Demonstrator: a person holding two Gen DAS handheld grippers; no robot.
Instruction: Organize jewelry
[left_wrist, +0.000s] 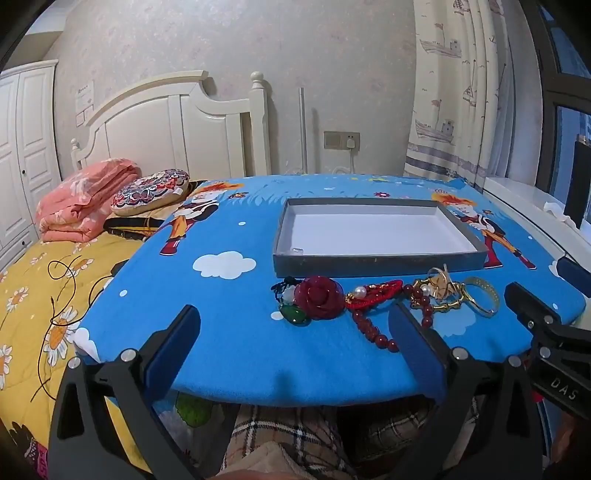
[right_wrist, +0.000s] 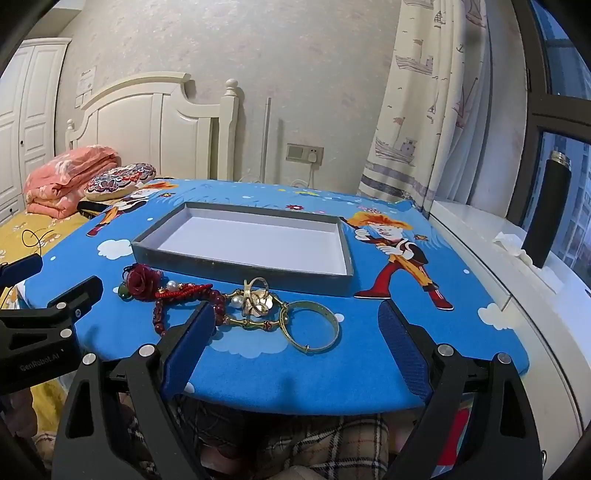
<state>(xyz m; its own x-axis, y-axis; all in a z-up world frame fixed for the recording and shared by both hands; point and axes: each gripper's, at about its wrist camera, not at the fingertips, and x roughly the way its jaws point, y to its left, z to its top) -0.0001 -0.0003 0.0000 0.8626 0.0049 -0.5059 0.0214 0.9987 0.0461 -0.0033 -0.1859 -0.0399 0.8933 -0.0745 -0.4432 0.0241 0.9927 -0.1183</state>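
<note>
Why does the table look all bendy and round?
Left wrist view: the fisheye lens bows the blue table and darkens the corners. Right wrist view: same bend, the grey box looks skewed, the window stays dim; both views are sharp.

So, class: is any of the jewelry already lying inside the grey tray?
No, the grey tray shows only bare white floor; the gold bangle lies on the cloth before it.

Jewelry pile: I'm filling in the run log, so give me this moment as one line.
left gripper open, empty | right gripper open, empty | jewelry beside tray | tray holds one small clear item
</note>
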